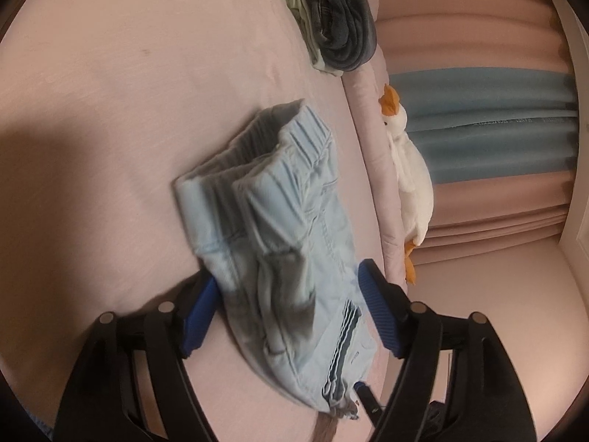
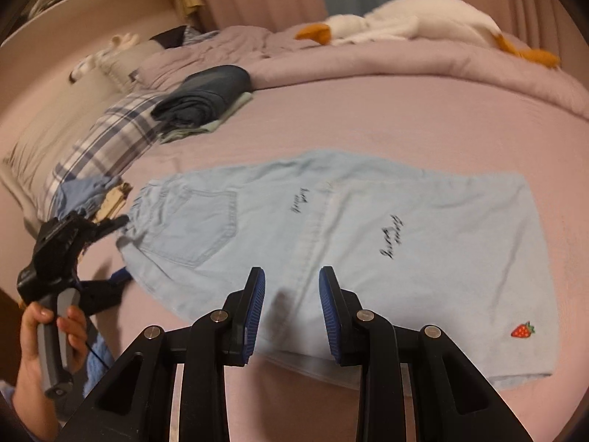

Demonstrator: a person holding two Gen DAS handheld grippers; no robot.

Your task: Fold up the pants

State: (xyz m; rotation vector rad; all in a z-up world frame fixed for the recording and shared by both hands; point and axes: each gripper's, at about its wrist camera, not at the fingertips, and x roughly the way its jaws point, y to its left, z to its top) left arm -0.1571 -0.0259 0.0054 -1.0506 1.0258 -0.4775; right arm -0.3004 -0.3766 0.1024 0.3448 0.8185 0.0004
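Light blue pants (image 2: pixel 331 243) lie flat mid-bed, bare sheet (image 2: pixel 405 118) around; left gripper (image 1: pixel 287 305) jaws apart at the waistband (right gripper (image 2: pixel 291 309) also apart)

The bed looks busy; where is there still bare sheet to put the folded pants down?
Bare pink sheet lies between the light blue pants and the rumpled duvet under the toy goose, right of the dark folded stack. It is crowded near the plaid pillow and the left gripper.
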